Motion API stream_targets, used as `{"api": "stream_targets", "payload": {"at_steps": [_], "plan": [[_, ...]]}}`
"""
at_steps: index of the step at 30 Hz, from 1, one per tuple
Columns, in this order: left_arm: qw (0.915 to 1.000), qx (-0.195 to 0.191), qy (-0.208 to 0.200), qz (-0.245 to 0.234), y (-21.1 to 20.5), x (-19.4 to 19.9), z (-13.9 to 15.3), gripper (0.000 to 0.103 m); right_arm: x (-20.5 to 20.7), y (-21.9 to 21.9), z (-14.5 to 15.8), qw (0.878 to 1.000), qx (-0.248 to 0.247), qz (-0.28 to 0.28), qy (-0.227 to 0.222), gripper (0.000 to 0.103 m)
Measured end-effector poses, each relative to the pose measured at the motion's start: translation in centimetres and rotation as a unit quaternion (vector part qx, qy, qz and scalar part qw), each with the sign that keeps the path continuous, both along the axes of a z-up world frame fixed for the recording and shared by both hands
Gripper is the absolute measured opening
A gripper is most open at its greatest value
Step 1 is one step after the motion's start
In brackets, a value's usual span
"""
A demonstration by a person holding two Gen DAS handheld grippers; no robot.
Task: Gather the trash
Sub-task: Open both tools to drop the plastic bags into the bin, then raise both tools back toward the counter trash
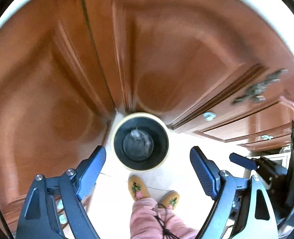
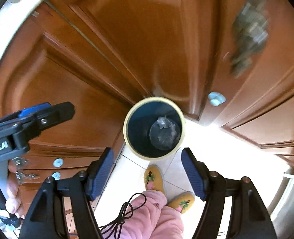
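A round trash bin with a cream rim (image 1: 117, 128) (image 2: 127, 119) and dark inside stands on the floor in the cabinet corner, straight below both grippers. Crumpled grey trash (image 1: 139, 139) (image 2: 166, 123) lies at its bottom. My left gripper (image 1: 148, 168) is open and empty high above the bin. My right gripper (image 2: 147, 171) is open and empty, also high above it. The right gripper shows at the right edge of the left wrist view (image 1: 244, 161); the left gripper shows at the left of the right wrist view (image 2: 45, 113).
Brown wooden cabinet doors (image 1: 167, 49) (image 2: 137, 39) with pale knobs (image 2: 216, 98) meet in a corner behind the bin. The floor is pale tile (image 2: 216, 145). The person's yellow slippers (image 1: 137, 187) (image 2: 154, 177) and pink trouser leg (image 2: 157, 215) stand just in front of the bin.
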State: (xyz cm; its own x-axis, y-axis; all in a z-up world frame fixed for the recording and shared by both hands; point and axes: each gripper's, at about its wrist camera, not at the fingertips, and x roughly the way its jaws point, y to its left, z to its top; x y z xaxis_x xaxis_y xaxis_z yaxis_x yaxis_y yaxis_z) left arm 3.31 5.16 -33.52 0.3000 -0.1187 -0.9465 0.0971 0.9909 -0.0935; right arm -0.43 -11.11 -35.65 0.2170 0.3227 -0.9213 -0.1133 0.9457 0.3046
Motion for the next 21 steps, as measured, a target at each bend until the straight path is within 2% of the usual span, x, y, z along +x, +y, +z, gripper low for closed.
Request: {"api": "stream_targets", "payload": {"at_steps": [4, 7, 9, 13, 18, 21], "plan": [[0.9994, 0.009, -0.03, -0.016, -1.3, -1.4, 7.1, 0.085, -1.0, -1.8, 6.1, 1.0, 0.0, -0.007, -0.017, 0.071], [0.9977, -0.002, -0.066, -0.017, -1.8, -2.4, 12.9, 0.085, -1.5, -3.3, 9.8, 0.999, -0.003, -0.014, -0.031, 0.071], [0.9957, 0.006, -0.09, -0.019, -2.1, -2.8, 16.7, 0.085, -1.5, -4.2, 12.2, 0.999, -0.004, -0.022, -0.043, 0.071], [0.9906, 0.013, -0.135, -0.022, -2.7, -3.4, 22.8, 0.085, -2.3, -5.9, 17.7, 0.995, -0.003, -0.039, -0.091, 0.071], [0.9848, 0.022, -0.171, -0.018, -3.5, -3.7, 28.5, 0.085, -2.7, -7.5, 23.5, 0.985, -0.004, -0.065, -0.162, 0.071], [0.98, 0.019, -0.197, -0.019, -3.9, -4.0, 31.2, 0.085, -2.3, -8.2, 26.4, 0.98, -0.003, -0.079, -0.184, 0.071]]}}
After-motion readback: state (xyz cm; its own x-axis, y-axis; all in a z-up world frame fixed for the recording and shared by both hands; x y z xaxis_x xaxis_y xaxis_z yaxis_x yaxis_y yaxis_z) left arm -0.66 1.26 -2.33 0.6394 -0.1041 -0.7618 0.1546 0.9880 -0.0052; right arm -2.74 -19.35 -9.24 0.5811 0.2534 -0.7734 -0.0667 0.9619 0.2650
